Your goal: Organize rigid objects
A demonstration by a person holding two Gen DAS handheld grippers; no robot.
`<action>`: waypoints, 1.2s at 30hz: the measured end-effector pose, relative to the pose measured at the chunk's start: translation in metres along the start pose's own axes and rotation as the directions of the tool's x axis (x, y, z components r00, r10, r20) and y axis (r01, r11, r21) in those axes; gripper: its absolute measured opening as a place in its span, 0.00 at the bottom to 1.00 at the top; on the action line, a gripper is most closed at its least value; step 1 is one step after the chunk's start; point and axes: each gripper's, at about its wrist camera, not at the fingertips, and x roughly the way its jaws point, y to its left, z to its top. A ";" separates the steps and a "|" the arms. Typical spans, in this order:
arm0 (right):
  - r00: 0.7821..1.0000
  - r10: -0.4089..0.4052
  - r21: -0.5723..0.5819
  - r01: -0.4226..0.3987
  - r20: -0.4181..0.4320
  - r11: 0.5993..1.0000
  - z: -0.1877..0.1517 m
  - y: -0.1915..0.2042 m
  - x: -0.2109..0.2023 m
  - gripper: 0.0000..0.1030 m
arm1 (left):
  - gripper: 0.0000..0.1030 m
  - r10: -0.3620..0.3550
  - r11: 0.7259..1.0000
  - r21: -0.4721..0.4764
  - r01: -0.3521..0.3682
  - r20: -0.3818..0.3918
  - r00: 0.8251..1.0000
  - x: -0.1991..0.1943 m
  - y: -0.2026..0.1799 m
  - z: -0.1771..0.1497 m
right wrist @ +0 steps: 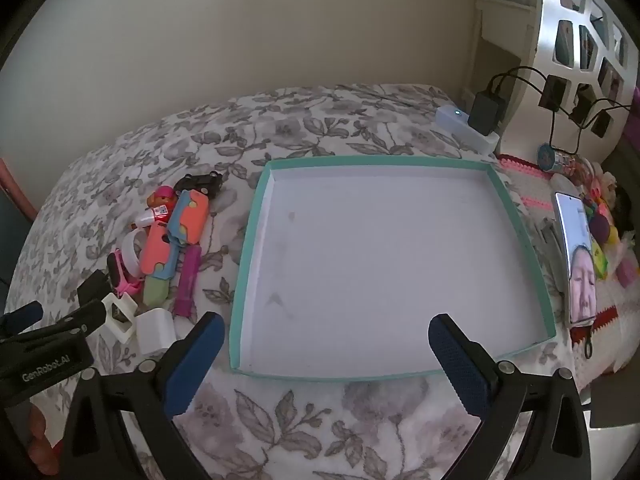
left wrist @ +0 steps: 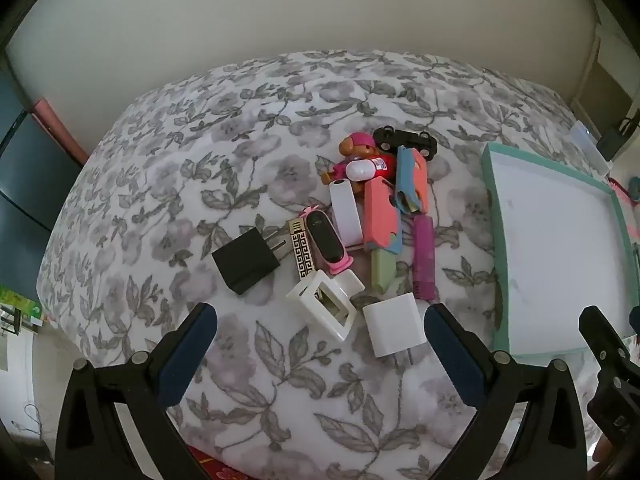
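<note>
A pile of small rigid objects lies on the floral bedspread: a black charger (left wrist: 245, 266), a white charger (left wrist: 394, 329), a white clip (left wrist: 322, 310), a pink-and-black band (left wrist: 326, 240), a white roll (left wrist: 346, 212), coral cases (left wrist: 382, 220), a purple stick (left wrist: 424, 256), a toy figure (left wrist: 358, 150) and a black toy car (left wrist: 404, 141). My left gripper (left wrist: 320, 344) is open and empty, just short of the pile. A shallow teal-rimmed tray (right wrist: 256, 224) with a white floor sits right of the pile. My right gripper (right wrist: 326, 344) is open and empty over the tray's near edge.
A phone (right wrist: 576, 256) with a lit screen, small toys (right wrist: 600, 216) and a power strip (right wrist: 466, 124) with a black adapter lie right of and behind the tray. The wall runs behind the bed. The left gripper's body (right wrist: 44, 344) shows at the right wrist view's left edge.
</note>
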 end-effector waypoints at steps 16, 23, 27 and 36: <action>1.000 -0.009 0.000 0.009 -0.015 1.000 -0.004 0.000 0.003 1.00 | 1.00 -0.004 1.000 -0.004 0.004 0.001 1.000 0.001 -0.002 0.000; 1.000 -0.011 -0.004 0.011 -0.019 1.000 -0.004 0.000 0.003 1.00 | 1.00 -0.003 1.000 -0.004 0.003 0.000 1.000 0.002 -0.002 0.000; 1.000 -0.013 -0.003 0.012 -0.019 1.000 -0.003 0.000 0.003 1.00 | 1.00 -0.003 1.000 -0.003 0.003 0.001 1.000 0.002 -0.002 0.000; 1.000 -0.014 -0.002 0.014 -0.016 1.000 -0.001 -0.002 0.000 1.00 | 1.00 -0.007 1.000 -0.004 0.007 0.002 1.000 0.002 -0.004 0.000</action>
